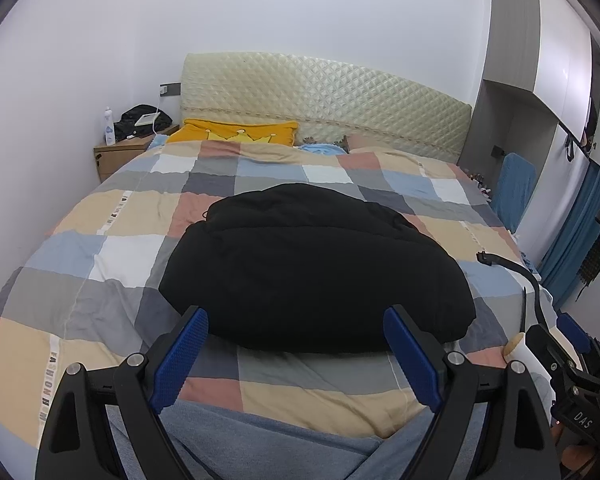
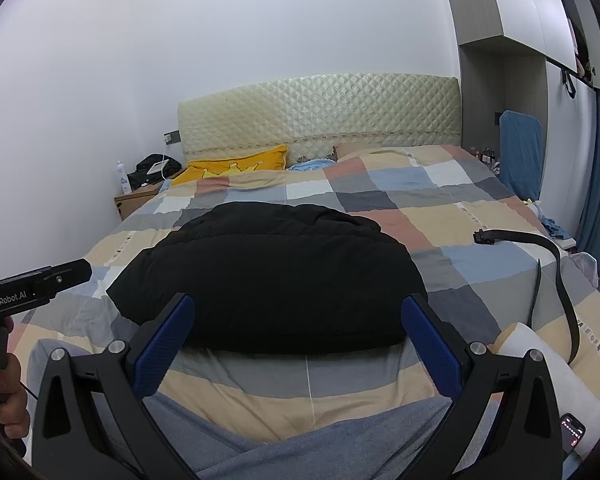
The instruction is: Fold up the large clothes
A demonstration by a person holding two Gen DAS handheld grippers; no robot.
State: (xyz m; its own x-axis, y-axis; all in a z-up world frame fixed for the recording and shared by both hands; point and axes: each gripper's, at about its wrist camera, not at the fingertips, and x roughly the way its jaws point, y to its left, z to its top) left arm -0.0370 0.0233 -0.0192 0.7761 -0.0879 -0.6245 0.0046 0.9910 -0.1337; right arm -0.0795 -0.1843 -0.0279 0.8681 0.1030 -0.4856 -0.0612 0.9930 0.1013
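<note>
A bulky black garment (image 1: pixel 312 264) lies folded into a thick pad on the checkered quilt (image 1: pixel 100 248); it also shows in the right wrist view (image 2: pixel 268 276). My left gripper (image 1: pixel 296 320) is open and empty, its blue pads (image 1: pixel 184 356) just short of the garment's near edge. My right gripper (image 2: pixel 298 308) is open and empty, also near that edge. The right gripper's body shows at the lower right of the left wrist view (image 1: pixel 568 360); the left gripper's body, held by a hand, shows at the left of the right wrist view (image 2: pixel 32 288).
A black belt (image 2: pixel 556 264) lies on the quilt's right side. A white cylinder (image 2: pixel 540 360) and a phone (image 2: pixel 574 434) lie at the near right. A yellow pillow (image 1: pixel 236 132) sits by the quilted headboard (image 1: pixel 320 96). A nightstand (image 1: pixel 120 152) stands left, a blue chair (image 1: pixel 514 184) right.
</note>
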